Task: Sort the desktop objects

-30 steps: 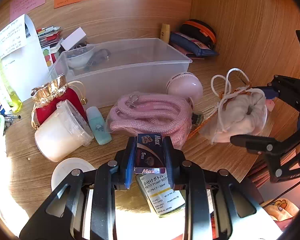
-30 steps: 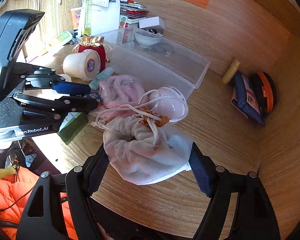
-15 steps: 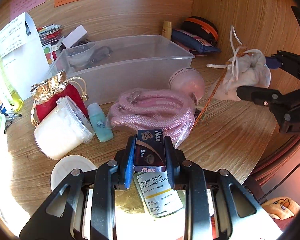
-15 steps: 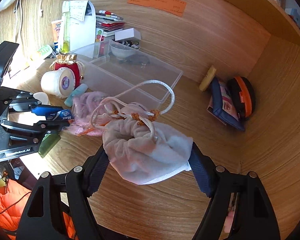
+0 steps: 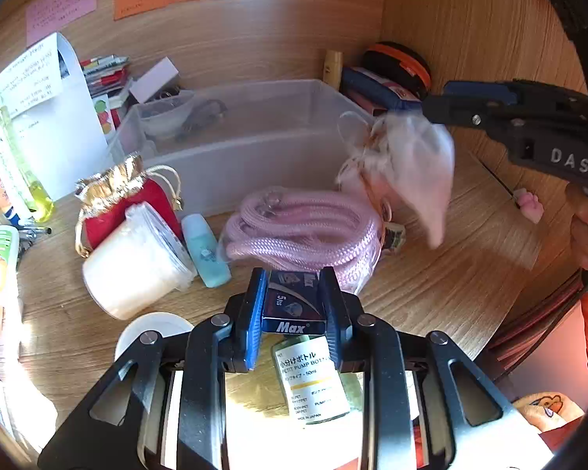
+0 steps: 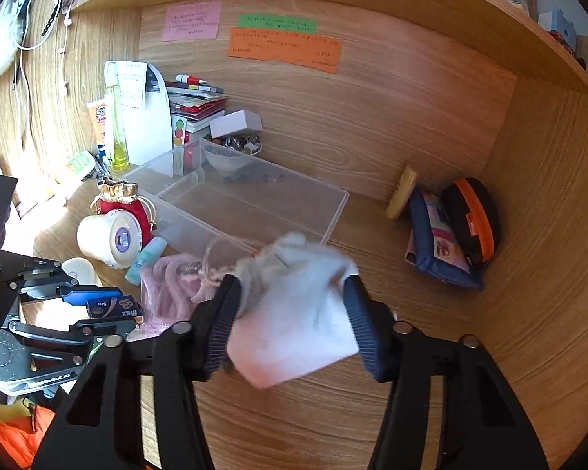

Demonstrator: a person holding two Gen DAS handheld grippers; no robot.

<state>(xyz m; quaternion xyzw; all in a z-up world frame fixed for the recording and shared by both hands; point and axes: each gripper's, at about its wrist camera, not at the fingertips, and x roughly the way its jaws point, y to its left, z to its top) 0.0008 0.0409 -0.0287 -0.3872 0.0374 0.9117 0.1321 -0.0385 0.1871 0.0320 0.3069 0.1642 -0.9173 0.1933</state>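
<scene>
My right gripper is shut on a white drawstring pouch and holds it in the air near the clear plastic bin's near right corner; the pouch also shows, blurred, in the left wrist view. My left gripper is shut on a small dark blue Max staples box just above the desk. A pink rope bundle lies in front of the bin.
On the desk lie a pump bottle, a teal tube, a white jar, a red and gold pouch and a white lid. A blue pouch and an orange-trimmed case rest against the right wall.
My right gripper has lifted the white pouch off the desk and carried it left and back toward the bin. My left gripper has stayed in place with the box.
</scene>
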